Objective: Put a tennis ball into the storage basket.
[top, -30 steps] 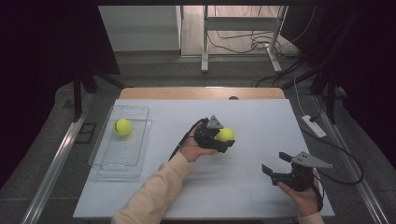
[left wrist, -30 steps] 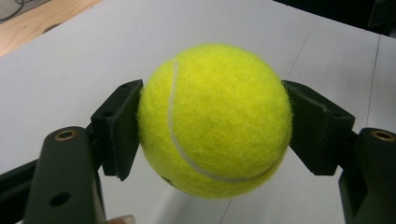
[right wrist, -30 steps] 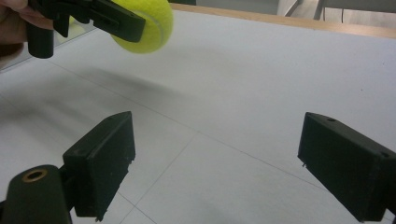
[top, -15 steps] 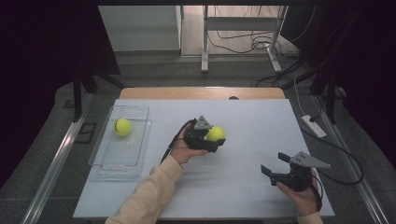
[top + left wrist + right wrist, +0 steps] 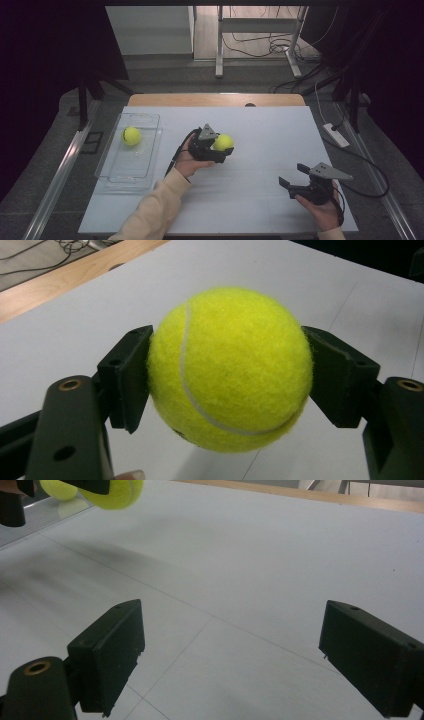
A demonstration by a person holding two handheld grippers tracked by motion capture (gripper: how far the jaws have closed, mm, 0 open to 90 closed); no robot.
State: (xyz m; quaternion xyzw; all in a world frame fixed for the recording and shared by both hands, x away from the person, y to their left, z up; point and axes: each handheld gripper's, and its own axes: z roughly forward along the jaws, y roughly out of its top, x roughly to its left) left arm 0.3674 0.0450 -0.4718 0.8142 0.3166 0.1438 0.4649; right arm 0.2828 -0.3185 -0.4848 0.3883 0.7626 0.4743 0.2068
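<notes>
With our left hand-held gripper [image 5: 220, 150] pinching a ball [image 5: 223, 142] above mid-table and the right hand-held gripper [image 5: 296, 176] spread idle near right, we should keep the squeeze firm and release only once over the tray [image 5: 112, 170] at left.

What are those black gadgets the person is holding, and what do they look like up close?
Each is a black hand-held gripper with two blocky, flat-faced jaws on arms with brass-coloured pivots. The left gripper and the right gripper each carry a grey three-cornered plate on top. A black cable trails from the left one. The left arm wears a cream long sleeve; a dark strap loops the right wrist.
</notes>
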